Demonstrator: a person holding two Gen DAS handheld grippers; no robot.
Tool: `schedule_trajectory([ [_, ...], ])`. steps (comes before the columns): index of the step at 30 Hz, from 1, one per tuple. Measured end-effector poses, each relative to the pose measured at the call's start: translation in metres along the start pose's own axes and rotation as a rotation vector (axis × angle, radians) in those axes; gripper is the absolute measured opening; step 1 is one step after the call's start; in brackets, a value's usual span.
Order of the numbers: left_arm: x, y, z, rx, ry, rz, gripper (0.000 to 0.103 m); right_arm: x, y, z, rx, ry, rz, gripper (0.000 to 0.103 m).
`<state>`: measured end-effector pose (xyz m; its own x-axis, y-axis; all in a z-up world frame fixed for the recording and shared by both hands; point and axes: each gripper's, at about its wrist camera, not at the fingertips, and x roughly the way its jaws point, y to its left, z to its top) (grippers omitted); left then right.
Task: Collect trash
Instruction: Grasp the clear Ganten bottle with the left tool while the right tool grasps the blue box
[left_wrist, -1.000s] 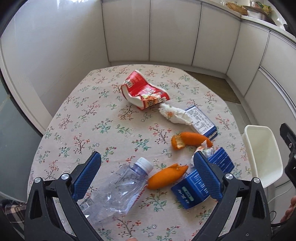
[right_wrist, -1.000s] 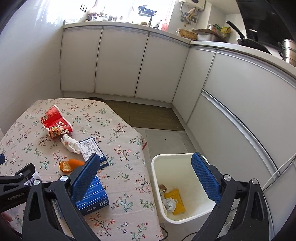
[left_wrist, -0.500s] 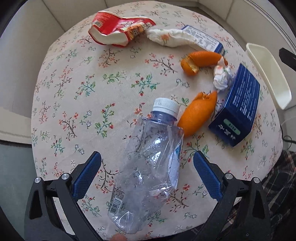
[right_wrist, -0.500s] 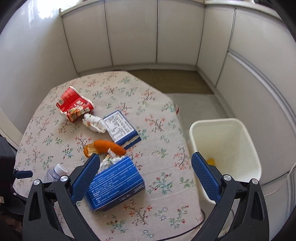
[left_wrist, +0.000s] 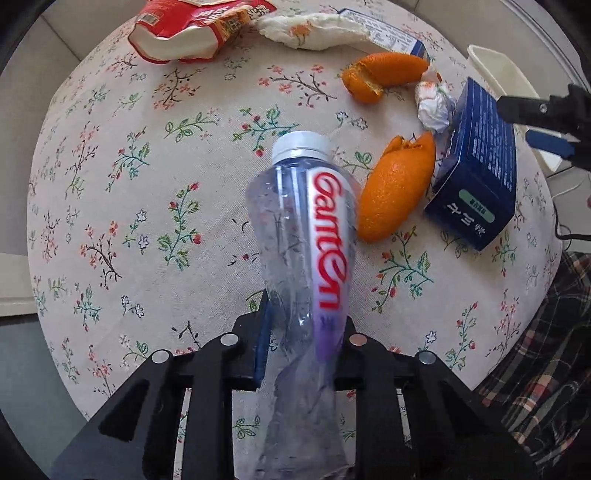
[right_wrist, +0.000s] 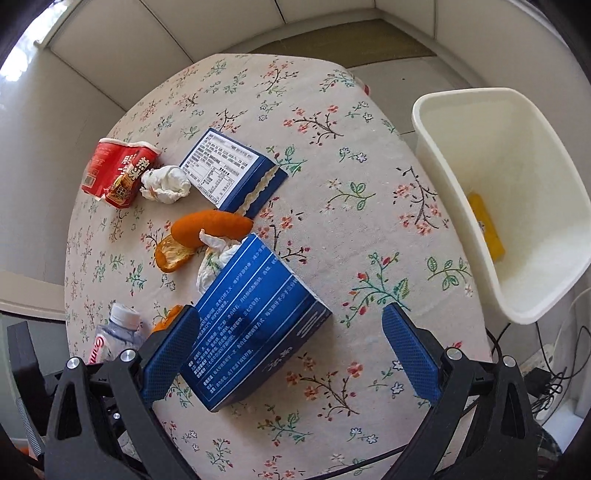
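A round table under a floral tablecloth (right_wrist: 369, 206) carries the litter, with a white bin (right_wrist: 546, 236) just off its edge. The right gripper (right_wrist: 291, 354) hangs over a dark blue carton (right_wrist: 255, 325), jaws spread wide and clear of it. The left gripper (left_wrist: 303, 354) points straight down, its jaws closing on the crushed base of a clear plastic water bottle (left_wrist: 314, 236), which lies between them beside a piece of orange peel (left_wrist: 395, 192).
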<state>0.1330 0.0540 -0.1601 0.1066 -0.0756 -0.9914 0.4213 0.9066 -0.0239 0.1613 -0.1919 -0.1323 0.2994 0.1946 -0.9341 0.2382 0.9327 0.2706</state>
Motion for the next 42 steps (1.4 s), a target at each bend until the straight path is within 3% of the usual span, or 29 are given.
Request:
schedule_trajectory([
  [7,-0.035,0.016,-0.002,-0.079,-0.157,-0.055,0.021,0.017,0.009,0.001,0.079,0.038,0.028,0.096],
  [12,-0.056,0.020,-0.001,-0.091,-0.229,-0.059,0.021,0.018,0.020,0.003,0.082,0.013,0.028,0.096],
  [14,-0.063,0.023,-0.003,-0.095,-0.240,-0.057,0.021,0.020,0.023,0.003,0.075,0.008,0.033,0.087],
  [15,-0.066,0.029,-0.002,-0.098,-0.243,-0.056,0.021,0.021,0.024,0.003,0.065,0.009,0.029,0.075],
  [20,-0.070,0.035,0.003,-0.130,-0.264,-0.064,0.021,0.019,0.026,0.003,0.029,0.002,0.060,0.067],
  [22,-0.071,0.034,0.006,-0.140,-0.275,-0.066,0.021,0.015,0.028,0.003,0.008,-0.011,0.084,0.044],
  [25,-0.073,0.033,0.009,-0.154,-0.294,-0.079,0.021,0.008,0.034,0.002,-0.037,-0.024,0.088,0.035],
  [27,-0.071,0.034,0.011,-0.164,-0.293,-0.084,0.021,0.012,0.035,-0.001,-0.050,0.008,0.096,0.039],
  [28,-0.071,0.035,0.011,-0.169,-0.292,-0.084,0.021,0.013,0.033,-0.002,-0.037,0.008,0.098,0.060],
  [30,-0.070,0.036,0.010,-0.175,-0.288,-0.082,0.021,0.015,0.029,-0.004,0.006,0.030,0.093,0.085],
  [33,-0.070,0.035,0.011,-0.178,-0.292,-0.089,0.021,0.017,0.029,-0.007,0.029,0.056,0.119,0.086],
  [41,-0.069,0.036,0.014,-0.183,-0.291,-0.103,0.021,0.041,0.046,-0.030,-0.055,0.110,0.018,0.089],
  [42,-0.069,0.038,0.014,-0.188,-0.293,-0.104,0.021,0.041,0.047,-0.029,-0.061,0.098,0.018,0.083],
])
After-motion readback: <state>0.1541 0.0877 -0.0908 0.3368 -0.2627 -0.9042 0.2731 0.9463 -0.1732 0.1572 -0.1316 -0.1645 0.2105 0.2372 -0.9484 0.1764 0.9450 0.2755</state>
